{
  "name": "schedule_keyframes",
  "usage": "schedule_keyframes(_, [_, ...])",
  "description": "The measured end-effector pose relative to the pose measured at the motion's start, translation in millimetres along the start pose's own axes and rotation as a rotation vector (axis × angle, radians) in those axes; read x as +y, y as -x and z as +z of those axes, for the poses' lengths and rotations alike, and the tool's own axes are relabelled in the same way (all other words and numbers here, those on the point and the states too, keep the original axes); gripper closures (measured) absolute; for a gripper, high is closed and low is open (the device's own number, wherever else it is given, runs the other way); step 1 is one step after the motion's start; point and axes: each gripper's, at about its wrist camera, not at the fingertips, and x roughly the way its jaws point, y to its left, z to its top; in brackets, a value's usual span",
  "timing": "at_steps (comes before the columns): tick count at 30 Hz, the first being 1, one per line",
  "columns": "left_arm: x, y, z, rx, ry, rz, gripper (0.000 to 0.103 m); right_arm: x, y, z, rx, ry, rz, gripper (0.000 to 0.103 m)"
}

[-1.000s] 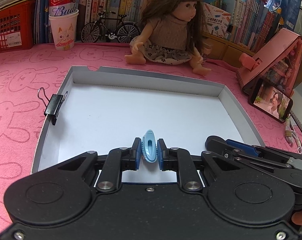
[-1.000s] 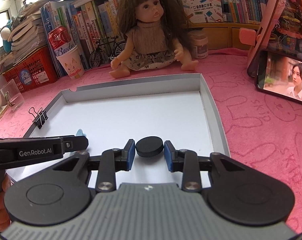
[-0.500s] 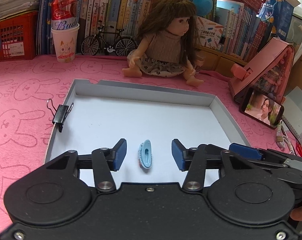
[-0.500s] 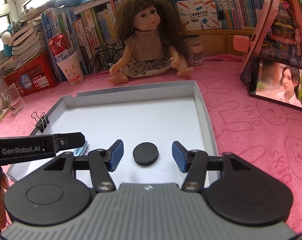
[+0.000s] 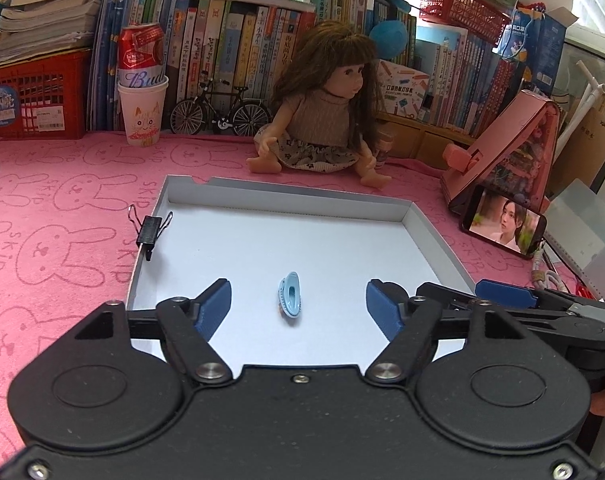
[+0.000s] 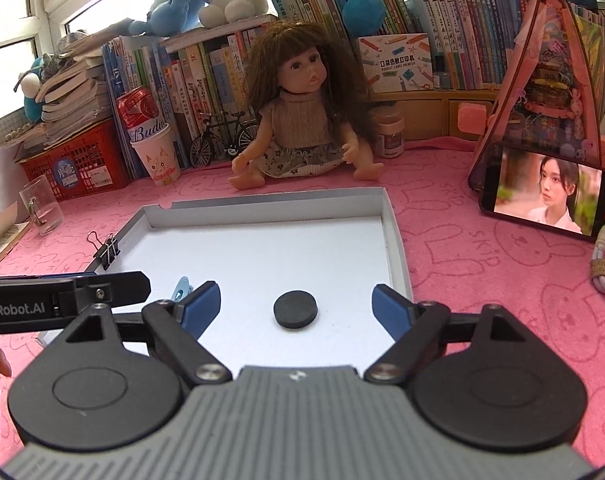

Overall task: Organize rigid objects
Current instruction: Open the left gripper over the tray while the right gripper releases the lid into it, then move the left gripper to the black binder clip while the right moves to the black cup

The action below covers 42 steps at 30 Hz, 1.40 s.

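A doll (image 5: 322,120) sits at upper centre on the pink worktop (image 5: 62,208). To its left stand a model bicycle (image 5: 220,114) and a paper cup (image 5: 143,114) holding a red can (image 5: 140,54); a phone (image 5: 504,226) leans at right.

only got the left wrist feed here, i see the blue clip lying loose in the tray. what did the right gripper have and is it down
Observer: The right gripper has its jaws wide apart, having just been opening; a black disc lies flat on the white tray floor between them, touched by neither pad.
Operator: where is it relative to my clip
Observer: In the right wrist view the blue clip peeks out left of the disc, partly hidden behind the left gripper's finger; they lie apart.
Operator: anything left of the tray i cant see
Observer: A clear glass stands on the pink cloth beyond the binder clip that is clamped on the tray's left wall.
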Motion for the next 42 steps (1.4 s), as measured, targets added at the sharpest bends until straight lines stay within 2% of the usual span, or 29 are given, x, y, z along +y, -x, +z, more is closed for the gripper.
schedule_keyframes(5, [1.4,17.2,-7.5,-0.019,0.012,-0.015,0.022,-0.7,14.3,-6.8,-0.013,0.002,0.013,0.005])
schedule_keyframes(10, [2.4,30.8,-18.2,-0.024,0.010,-0.020,0.021,0.3,28.0,-14.7,-0.033,0.017,0.008,0.002])
schedule_keyframes(23, [3.0,57.6,-52.5,-0.063,-0.045,0.004,0.018,7.5,56.4,-43.8,-0.087,0.101,0.005,0.000])
schedule_keyframes(33, [1.1,72.6,-78.3,-0.084,-0.067,-0.011,0.015,10.3,69.1,-63.8,-0.119,0.120,0.011,0.000])
schedule_keyframes(42, [-0.2,86.0,-105.1,-0.114,-0.101,0.020,0.015,15.7,79.6,-83.6,-0.137,0.131,0.001,0.000])
